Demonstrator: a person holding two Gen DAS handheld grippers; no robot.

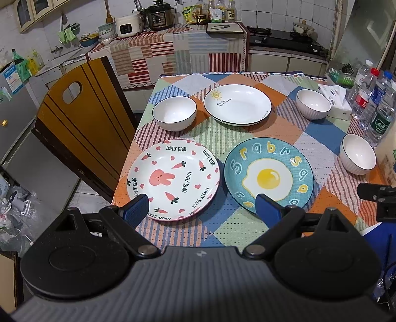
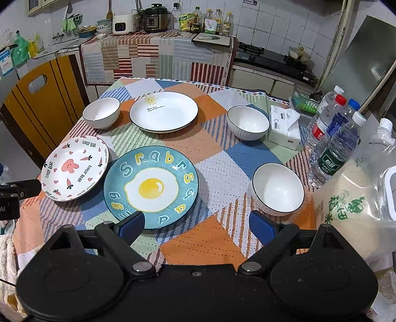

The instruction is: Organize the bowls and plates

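On the patchwork-cloth table [image 1: 237, 223] lie three plates: a pink rabbit plate [image 1: 173, 183] [image 2: 74, 168], a teal fried-egg plate [image 1: 268, 174] [image 2: 151, 187] and a white sun plate [image 1: 237, 104] [image 2: 163, 111]. Three white bowls stand apart: far left [image 1: 174, 112] [image 2: 101, 112], far right [image 1: 313, 104] [image 2: 248, 123], near right [image 1: 357, 153] [image 2: 278, 189]. My left gripper [image 1: 201, 210] is open and empty above the near edge, between the rabbit and egg plates. My right gripper [image 2: 196, 226] is open and empty, between the egg plate and the near right bowl.
A tissue box [image 2: 284, 127], several water bottles [image 2: 334, 148] and a bag of rice [image 2: 354, 210] crowd the table's right side. A wooden chair [image 1: 81, 123] stands at the left. A kitchen counter with cookers [image 1: 158, 17] runs behind.
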